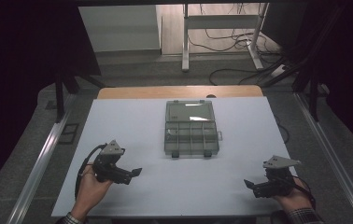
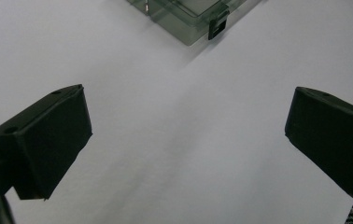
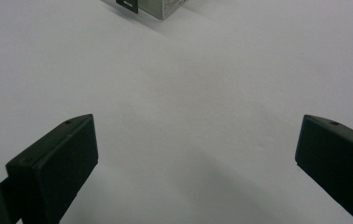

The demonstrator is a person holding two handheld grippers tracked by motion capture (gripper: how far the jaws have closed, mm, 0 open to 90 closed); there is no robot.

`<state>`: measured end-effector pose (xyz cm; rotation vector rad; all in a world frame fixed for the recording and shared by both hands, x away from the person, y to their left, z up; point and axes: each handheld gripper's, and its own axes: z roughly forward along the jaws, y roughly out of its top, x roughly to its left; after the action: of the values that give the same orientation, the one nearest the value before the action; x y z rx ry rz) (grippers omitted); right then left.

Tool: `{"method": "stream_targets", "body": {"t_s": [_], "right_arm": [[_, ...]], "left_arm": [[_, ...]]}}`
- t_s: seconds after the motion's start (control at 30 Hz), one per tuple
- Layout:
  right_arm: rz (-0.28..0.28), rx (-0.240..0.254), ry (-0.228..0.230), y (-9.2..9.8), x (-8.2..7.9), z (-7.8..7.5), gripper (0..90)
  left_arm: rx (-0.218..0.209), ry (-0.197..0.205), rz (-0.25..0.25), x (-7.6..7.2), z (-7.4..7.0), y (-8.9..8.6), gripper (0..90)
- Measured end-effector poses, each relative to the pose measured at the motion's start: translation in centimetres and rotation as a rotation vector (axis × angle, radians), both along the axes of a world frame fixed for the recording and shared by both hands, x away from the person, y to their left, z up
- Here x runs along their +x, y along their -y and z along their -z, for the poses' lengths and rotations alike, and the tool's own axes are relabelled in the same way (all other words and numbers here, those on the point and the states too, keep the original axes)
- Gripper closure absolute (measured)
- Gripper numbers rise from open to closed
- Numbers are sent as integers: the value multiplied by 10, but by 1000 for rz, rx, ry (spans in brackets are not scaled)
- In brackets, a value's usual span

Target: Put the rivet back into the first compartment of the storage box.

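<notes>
A clear plastic compartment box (image 1: 191, 136) lies at the middle of the white table (image 1: 123, 130), its lid (image 1: 189, 111) folded back toward the far side and two dark latches on its near edge. My left gripper (image 1: 136, 172) rests low at the near left, held by a hand, its jaws pointing right toward the box. My right gripper (image 1: 248, 183) sits at the near right, pointing left. In the left gripper view the gripper (image 2: 186, 116) is wide open over bare table, with a box corner (image 2: 188, 21) ahead. The right gripper (image 3: 195, 135) is wide open too, with a box corner (image 3: 158, 7) at the top.
A wooden strip (image 1: 179, 92) borders the table's far edge. Metal rails (image 1: 39, 163) run along both sides. Behind stand a white desk frame (image 1: 186, 42) and loose cables (image 1: 230, 42) on the floor. Dark curtains hang left and right.
</notes>
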<state>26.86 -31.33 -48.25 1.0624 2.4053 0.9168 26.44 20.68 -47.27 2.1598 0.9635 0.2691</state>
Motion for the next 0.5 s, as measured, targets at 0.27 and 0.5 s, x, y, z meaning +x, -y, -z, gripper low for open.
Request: {"method": "stream_targets", "body": {"t_s": [0.27,0.5], "right_arm": [[7,4,1,0,0,0,0],[8,3,1,0,0,0,0]], "left_arm": [[9,15,-15,-11,1,-8,2],[9,23,-34,-20,1,-16,0]]}}
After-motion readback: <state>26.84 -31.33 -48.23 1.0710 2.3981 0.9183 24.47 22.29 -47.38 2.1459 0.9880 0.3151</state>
